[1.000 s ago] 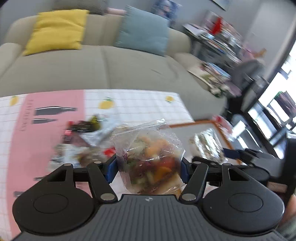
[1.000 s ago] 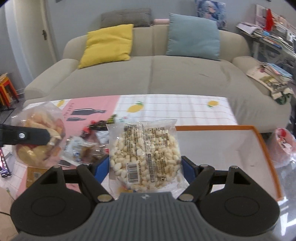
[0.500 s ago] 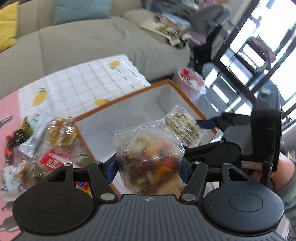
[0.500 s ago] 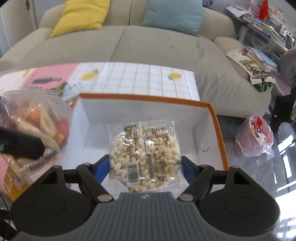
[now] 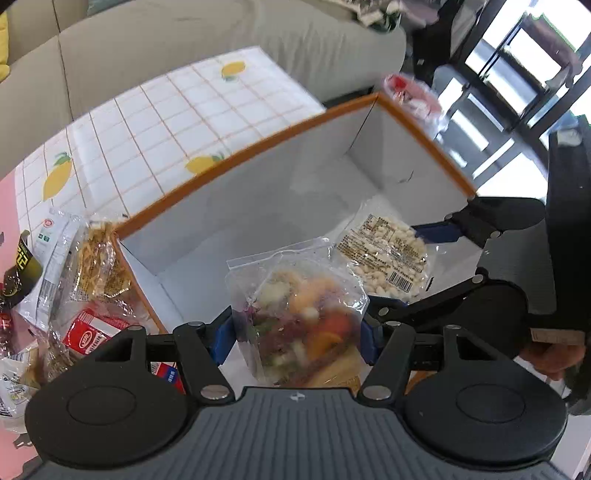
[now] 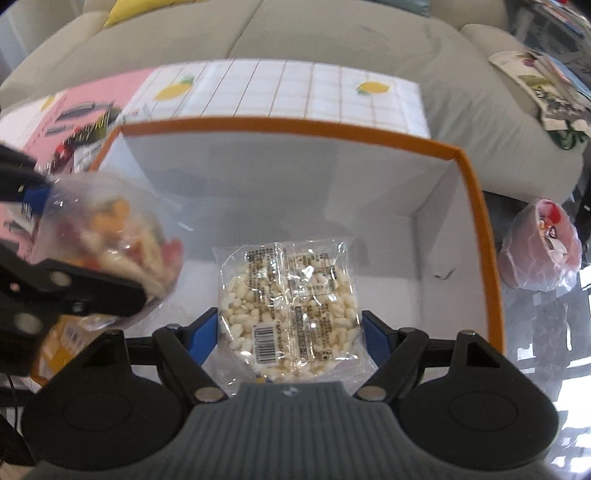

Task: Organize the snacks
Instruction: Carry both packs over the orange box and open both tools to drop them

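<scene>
My left gripper point(image 5: 297, 332) is shut on a clear bag of mixed colourful snacks point(image 5: 299, 317), held over the near left part of a white box with an orange rim point(image 5: 258, 147). The same bag point(image 6: 110, 240) shows blurred at the left of the right wrist view. My right gripper point(image 6: 290, 332) is shut on a clear packet of white puffed pieces point(image 6: 290, 310), held above the box's white floor point(image 6: 388, 295). In the left wrist view that packet point(image 5: 384, 254) hangs to the right between the right gripper's blue pads point(image 5: 436, 234).
Several snack packets point(image 5: 74, 280) lie heaped on the tablecloth left of the box. A lemon-print white and pink cloth point(image 5: 166, 122) covers the table. A beige sofa point(image 6: 332, 33) stands behind. A pink plastic bag point(image 6: 539, 251) sits on the floor right of the box.
Both grippers have tipped downward and moved from above the tablecloth to over the box, sinking toward its inside, each still holding its packet. The sofa has slid out of view at the top.
</scene>
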Motion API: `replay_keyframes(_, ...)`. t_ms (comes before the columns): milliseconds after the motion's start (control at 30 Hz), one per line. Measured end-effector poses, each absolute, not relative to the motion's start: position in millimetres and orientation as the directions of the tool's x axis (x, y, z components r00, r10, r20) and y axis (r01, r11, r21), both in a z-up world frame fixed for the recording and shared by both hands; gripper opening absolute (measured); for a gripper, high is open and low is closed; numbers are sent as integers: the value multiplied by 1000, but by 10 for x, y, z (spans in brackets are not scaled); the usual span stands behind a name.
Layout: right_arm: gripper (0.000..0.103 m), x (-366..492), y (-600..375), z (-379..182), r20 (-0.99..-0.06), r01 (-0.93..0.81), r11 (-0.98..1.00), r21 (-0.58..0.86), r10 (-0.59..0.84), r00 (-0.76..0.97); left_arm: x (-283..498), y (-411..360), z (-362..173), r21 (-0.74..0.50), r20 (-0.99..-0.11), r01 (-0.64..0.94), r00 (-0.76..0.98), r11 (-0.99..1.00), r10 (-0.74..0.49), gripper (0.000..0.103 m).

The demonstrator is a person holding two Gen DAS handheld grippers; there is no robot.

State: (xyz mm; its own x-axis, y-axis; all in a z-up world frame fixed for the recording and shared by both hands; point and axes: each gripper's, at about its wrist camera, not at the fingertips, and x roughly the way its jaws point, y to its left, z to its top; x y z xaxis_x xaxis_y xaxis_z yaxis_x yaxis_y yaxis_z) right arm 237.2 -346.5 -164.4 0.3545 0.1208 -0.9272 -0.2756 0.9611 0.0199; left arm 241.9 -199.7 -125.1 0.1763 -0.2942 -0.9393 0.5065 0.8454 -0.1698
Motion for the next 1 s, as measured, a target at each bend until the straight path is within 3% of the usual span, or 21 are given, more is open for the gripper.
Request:
replay_keyframes(167,77,2417,-3358,-1803,-951,-339,941,-22,84,296,2482,-2091,-1368,-141,-964,516,123,845,-237,73)
replay_keyframes(500,77,2414,-3309,-1968,-973,-391,919,41,126,194,2479,-2094,-1603,-131,-977,499,84,857,-198,74)
replay_keyframes(633,78,2418,-3312,-2024,-975,-384,922,55,132,179,2460,-2068,-1577,-136,-970,509,106,850,-219,87)
replay_keyframes(800,78,2414,-3344,-2043,-975,-348,935,72,139,173,2462,-2031,-1466,-166,-958,487,127,857,-258,96)
replay_keyframes(1000,88,2378,-3362,-1922,-971,-329,943,55,126,201,2372,-1993,-1251,-145,-946,503,182,852,-269,97)
